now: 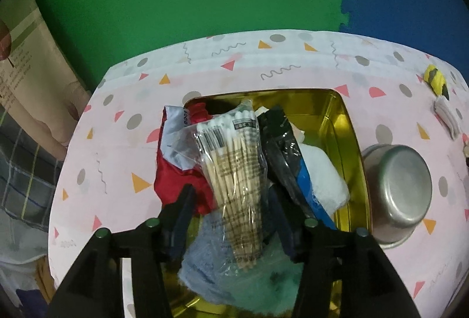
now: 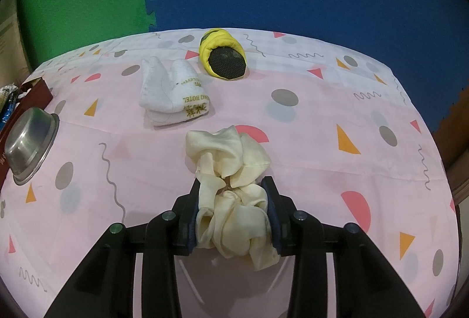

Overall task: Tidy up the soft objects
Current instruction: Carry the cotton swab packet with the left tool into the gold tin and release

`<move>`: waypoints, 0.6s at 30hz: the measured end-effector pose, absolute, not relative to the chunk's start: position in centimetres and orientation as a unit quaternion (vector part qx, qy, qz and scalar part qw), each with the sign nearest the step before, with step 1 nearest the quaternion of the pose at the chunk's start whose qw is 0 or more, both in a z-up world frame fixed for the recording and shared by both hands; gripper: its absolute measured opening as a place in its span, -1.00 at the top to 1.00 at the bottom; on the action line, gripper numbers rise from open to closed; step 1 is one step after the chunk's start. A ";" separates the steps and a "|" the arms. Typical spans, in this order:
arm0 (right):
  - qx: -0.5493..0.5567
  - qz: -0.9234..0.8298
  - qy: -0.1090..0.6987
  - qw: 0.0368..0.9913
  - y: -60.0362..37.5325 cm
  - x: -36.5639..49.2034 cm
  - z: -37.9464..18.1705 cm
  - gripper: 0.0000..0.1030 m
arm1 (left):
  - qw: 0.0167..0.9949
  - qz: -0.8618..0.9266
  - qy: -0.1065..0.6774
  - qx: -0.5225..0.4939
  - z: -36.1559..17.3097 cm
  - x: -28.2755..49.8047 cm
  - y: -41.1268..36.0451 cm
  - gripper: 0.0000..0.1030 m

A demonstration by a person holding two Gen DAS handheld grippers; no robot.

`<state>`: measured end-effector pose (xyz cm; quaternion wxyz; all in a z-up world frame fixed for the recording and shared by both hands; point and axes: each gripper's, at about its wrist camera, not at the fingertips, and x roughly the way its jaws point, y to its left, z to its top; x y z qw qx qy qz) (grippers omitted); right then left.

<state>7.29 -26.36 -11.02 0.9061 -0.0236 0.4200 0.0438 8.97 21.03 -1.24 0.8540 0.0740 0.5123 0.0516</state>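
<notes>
Your counter (image 2: 293, 142) is covered by one pink cloth printed with triangles, dots and squiggles. Toward its left side sits one gold-lined tin box (image 1: 346, 127), crowded with soft things: one red pouch (image 1: 176, 174) hanging over the box's left rim, one light blue cloth (image 1: 202, 256) at the near end, one white folded cloth (image 1: 325, 171) against the right wall, one black-and-blue packet (image 1: 281, 148) in the middle, and one clear bag of cotton swabs (image 1: 237, 171) lying on top. Just beside the box's right wall, one steel bowl (image 1: 401, 189) rests upside down.

Nearer the counter's far edge lie one folded white hotel towel (image 2: 170, 95) and one rolled yellow-and-black item (image 2: 222, 54), apart from each other.

Your left gripper (image 1: 231, 195) hangs over the box with its fingers parted on either side of the swab bag, not pressing it. Your right gripper (image 2: 231, 189), near the counter's front edge, has its fingers squeezed onto one cream scrunched cloth (image 2: 231, 171), which touches the counter.
</notes>
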 end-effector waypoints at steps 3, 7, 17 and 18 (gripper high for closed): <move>-0.024 0.044 0.420 0.906 -26.5 7.3 -11.0 0.30 | 0.854 0.041 0.511 0.090 -0.7 8.2 20.7 -0.04; -0.024 0.044 0.420 0.906 -26.3 7.3 -11.0 0.30 | 0.857 0.039 0.506 0.092 0.3 7.3 20.5 -0.04; -0.028 0.042 0.421 0.906 -26.3 7.4 -11.1 0.28 | 0.874 0.041 0.476 0.089 2.1 4.1 19.2 -0.04; -0.030 0.041 0.420 0.906 -26.3 7.4 -11.1 0.28 | 0.874 0.042 0.475 0.091 2.1 3.8 19.0 -0.04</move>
